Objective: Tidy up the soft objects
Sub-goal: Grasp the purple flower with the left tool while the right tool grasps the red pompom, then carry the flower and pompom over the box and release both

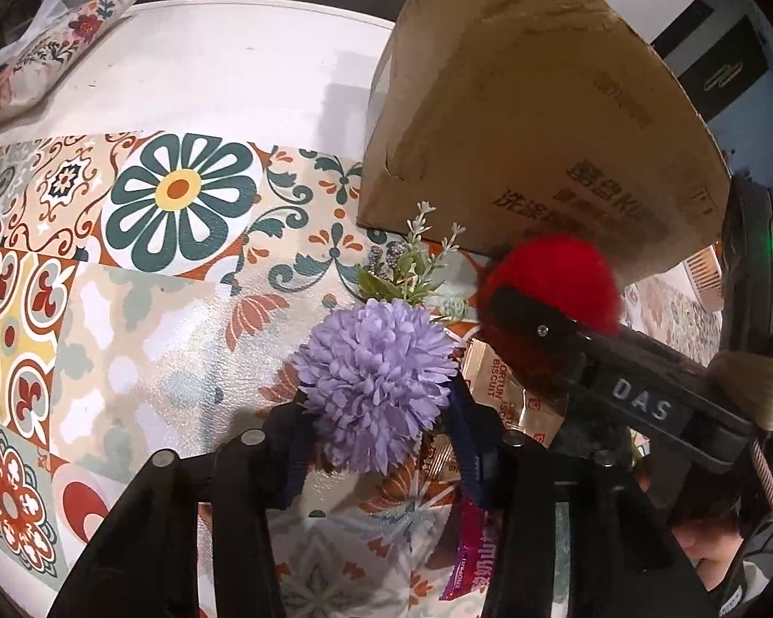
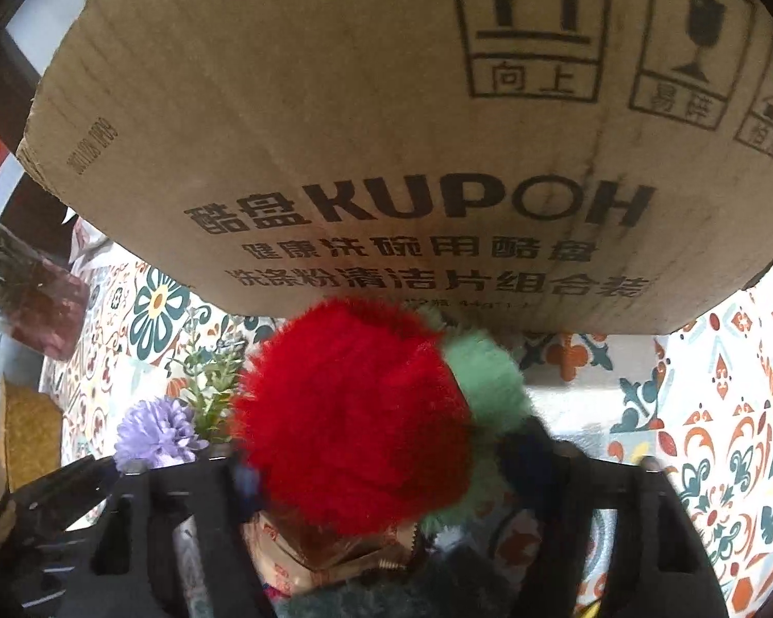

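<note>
Right wrist view: red pompom (image 2: 350,412) between fingers (image 2: 245,481), apparently clenched on it.

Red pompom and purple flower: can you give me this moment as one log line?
left gripper: shut on purple flower | right gripper: shut on red pompom | cardboard box: behind

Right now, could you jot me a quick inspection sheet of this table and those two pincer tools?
Surface: patterned tablecloth over a white table.
Job's things: purple flower, red pompom, green pompom behind it.
Clutter: cardboard box, biscuit packets, pink wrapper, green sprig.
Grippers: left gripper pressed on the purple flower; right gripper pressed on the red pompom.
Cables: a cord beside the right gripper.
Surroundings: floral cushion at the far table edge, potted plant to the left.
</note>
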A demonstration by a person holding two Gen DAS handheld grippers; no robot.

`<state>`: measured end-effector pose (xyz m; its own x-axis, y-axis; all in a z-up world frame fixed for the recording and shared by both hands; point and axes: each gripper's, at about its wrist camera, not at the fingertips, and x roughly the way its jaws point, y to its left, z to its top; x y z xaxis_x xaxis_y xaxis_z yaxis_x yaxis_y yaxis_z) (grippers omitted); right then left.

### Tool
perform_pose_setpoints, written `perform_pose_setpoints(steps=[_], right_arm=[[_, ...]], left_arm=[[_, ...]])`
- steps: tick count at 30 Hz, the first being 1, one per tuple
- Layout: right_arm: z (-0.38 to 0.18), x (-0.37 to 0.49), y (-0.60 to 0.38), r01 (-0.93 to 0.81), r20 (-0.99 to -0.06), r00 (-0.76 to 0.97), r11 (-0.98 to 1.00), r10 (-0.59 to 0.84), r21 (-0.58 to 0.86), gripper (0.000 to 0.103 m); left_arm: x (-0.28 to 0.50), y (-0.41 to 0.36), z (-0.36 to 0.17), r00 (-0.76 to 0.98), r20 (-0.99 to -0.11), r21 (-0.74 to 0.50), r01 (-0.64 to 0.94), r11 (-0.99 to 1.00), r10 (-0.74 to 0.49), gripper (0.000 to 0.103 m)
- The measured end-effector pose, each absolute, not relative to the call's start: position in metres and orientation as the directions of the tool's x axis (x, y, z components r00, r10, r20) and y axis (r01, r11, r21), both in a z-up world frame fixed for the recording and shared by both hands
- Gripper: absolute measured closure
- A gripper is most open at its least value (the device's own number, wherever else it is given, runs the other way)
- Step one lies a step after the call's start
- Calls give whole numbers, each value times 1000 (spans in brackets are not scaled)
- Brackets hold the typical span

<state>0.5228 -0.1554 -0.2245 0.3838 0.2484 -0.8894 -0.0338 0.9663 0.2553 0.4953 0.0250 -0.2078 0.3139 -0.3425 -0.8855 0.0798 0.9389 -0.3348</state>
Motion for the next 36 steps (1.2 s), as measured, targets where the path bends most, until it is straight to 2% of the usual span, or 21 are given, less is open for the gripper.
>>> perform_pose_setpoints(steps=[1,4,7,36], right_arm=[[-225,523,-155,-34,-888,387,966,250,257,50],[-223,520,-157,-33,-882,397,965,252,260,57],[-215,515,-156,-38,-874,424,968,239,247,59],[-81,428,-178,-65,-707,667,964,234,258,59]], left_arm=[[495,27,-207,317,-885,-334,78,939,-341,60],[492,28,-203,340,-880,-323,82,943,-331,61],[487,29,-196,366,-874,-311,86,946,-320,62],[417,13,-73,607,-741,-215,191,958,-287,64]])
